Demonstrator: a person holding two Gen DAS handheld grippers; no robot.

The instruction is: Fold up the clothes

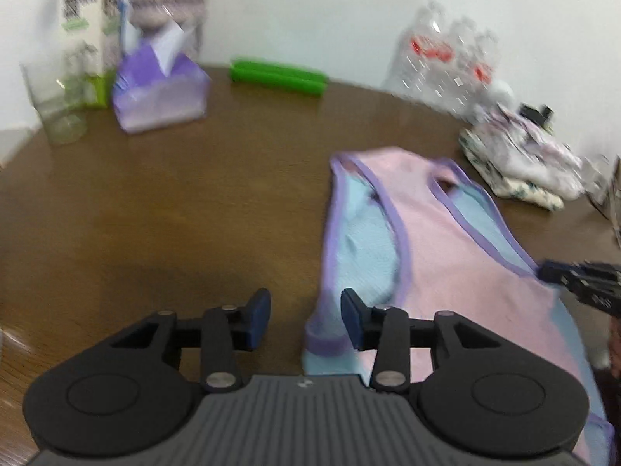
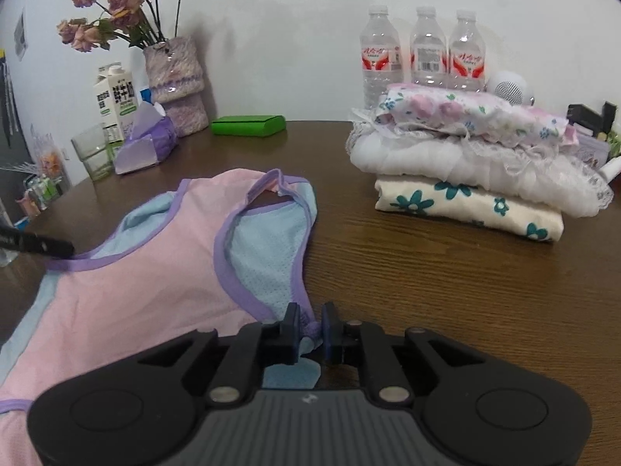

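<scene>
done so far: three folded pieces sit in a stack (image 2: 465, 178) toward the far right edge of the table (image 2: 388, 272), so I'd guess a good chunk of the laundry is sorted already

in progress: the pink top (image 2: 136, 283) with blue mesh and purple trim is laid out flat near the front edge, neck pointing at the far edge, not folded at all as far as I can see

still left: every fold on this top, then probably onto the stack

right gripper (image 2: 311, 326): nearly closed, pinching the purple-trimmed edge of the top below the armhole, with a bit of blue fabric poking out under the jaws. It's angled down at the table and sits low

left gripper (image 1: 305, 318): jaws partly apart, nothing between them, just bare table. One pad is right by the top's trim, can't tell if it touches. It's tilted down too, and that view is blurry

other stuff: tissues (image 2: 143, 147), a glass (image 2: 91, 151), a milk carton (image 2: 116, 97) and a vase (image 2: 174, 85) are at the far left edge, bottles (image 2: 423, 46) behind the stack, all well clear of the top

my guess: left needs to regrip its side before anything gets folded
</scene>
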